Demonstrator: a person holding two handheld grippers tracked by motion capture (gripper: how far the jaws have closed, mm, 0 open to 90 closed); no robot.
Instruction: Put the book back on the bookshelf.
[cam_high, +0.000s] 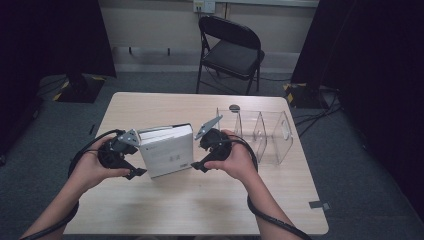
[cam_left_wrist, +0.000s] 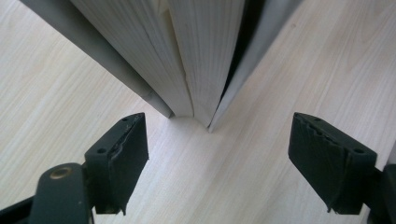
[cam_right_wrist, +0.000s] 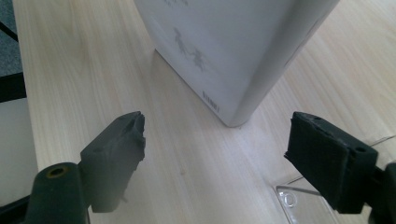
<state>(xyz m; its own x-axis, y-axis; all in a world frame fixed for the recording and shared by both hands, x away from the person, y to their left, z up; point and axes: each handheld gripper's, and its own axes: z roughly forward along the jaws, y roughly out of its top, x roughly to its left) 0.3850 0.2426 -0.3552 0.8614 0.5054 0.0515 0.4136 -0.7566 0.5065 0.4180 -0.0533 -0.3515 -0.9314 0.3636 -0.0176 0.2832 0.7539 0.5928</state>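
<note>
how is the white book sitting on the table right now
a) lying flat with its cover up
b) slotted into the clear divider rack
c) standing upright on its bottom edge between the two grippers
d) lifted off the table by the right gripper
c: the white book stands on end on the table, with the left gripper and right gripper open on either side, neither touching it.

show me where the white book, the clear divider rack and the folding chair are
white book (cam_high: 167, 152): high view, on its front cover.
clear divider rack (cam_high: 282, 145): high view, on its right end wall.
folding chair (cam_high: 234, 55): high view, on its seat.
</note>
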